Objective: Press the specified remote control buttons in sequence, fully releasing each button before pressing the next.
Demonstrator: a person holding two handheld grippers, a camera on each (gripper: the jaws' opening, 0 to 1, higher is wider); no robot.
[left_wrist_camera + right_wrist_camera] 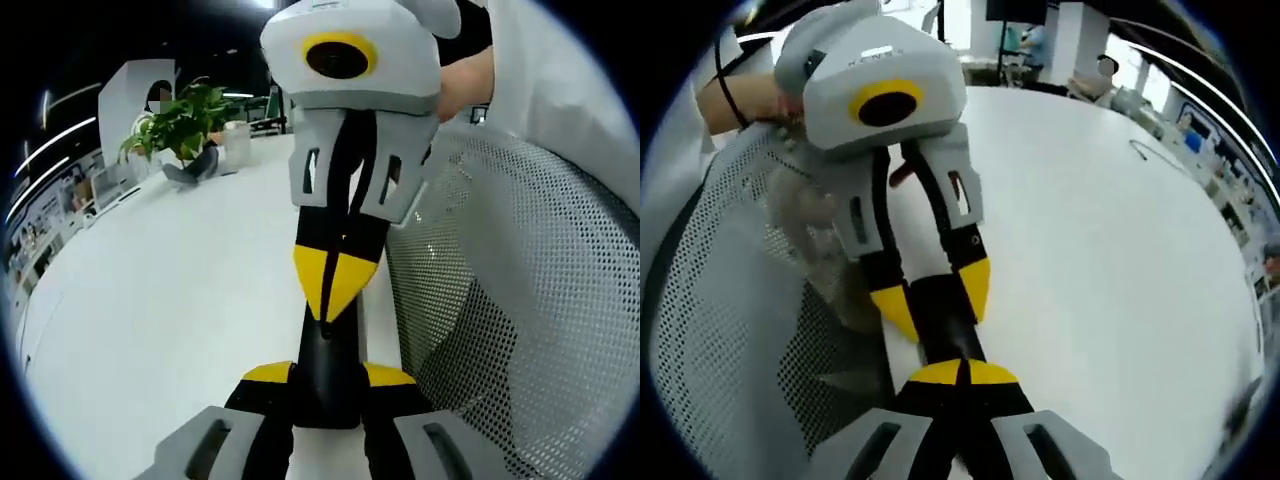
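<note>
While the black remote control (325, 375) is hanging in the air over the edge of the white desk (180, 300), the left claw (330, 376) is clamping one end of it, its yellow tips sitting apart on either side of the dark body. The right claw (335, 285) is meeting it head-on and pinching the opposite end, its yellow tips lying almost together. A grey mesh chair (500, 300) is standing just beside the desk edge, and a potted plant (180, 120) is sitting far back on the desk
</note>
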